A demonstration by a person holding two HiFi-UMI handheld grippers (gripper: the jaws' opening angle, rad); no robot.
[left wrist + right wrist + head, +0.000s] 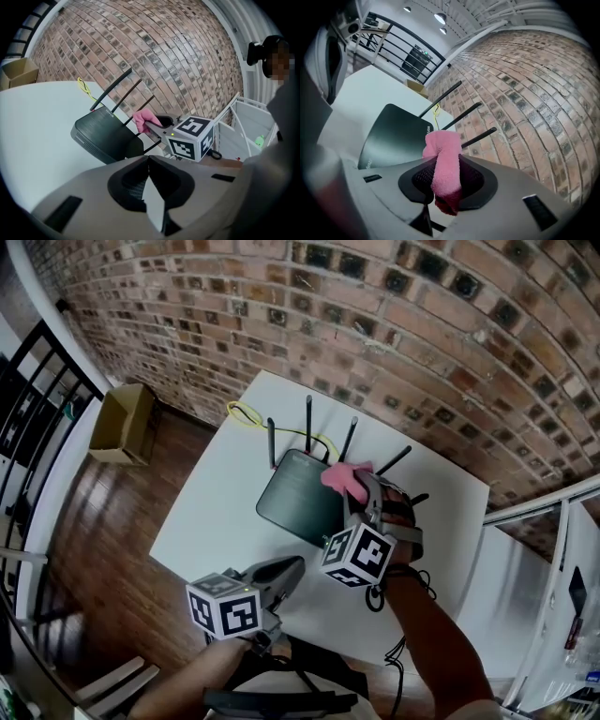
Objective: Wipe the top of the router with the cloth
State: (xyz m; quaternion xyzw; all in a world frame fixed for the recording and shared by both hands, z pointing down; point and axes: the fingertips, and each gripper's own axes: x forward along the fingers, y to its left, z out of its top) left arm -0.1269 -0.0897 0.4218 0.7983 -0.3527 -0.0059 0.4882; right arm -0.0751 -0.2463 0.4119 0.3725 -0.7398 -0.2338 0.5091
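Plainly, in the head view the flat black plastic router (298,499) with its four upright antennas (308,423) sits on the white worktop (216,512) toward its far edge, by the red brick wall (394,324). The right tongs (354,486) hover at the router's right side, clamped on a small pink terry cloth (337,476). The left tongs (296,565) wait off the router's near edge, over bare worktop.

In the left gripper view, those tongs are closed tip to tip with nothing between them.

In the right gripper view, the cloth is pinched between the pads, its bunched end poking out over the router's top. Whether it touches I cannot tell.

The wiping step seems to be in hand. The next move calls for pressing the cloth down on the top and sweeping across it, clear of the antennas.
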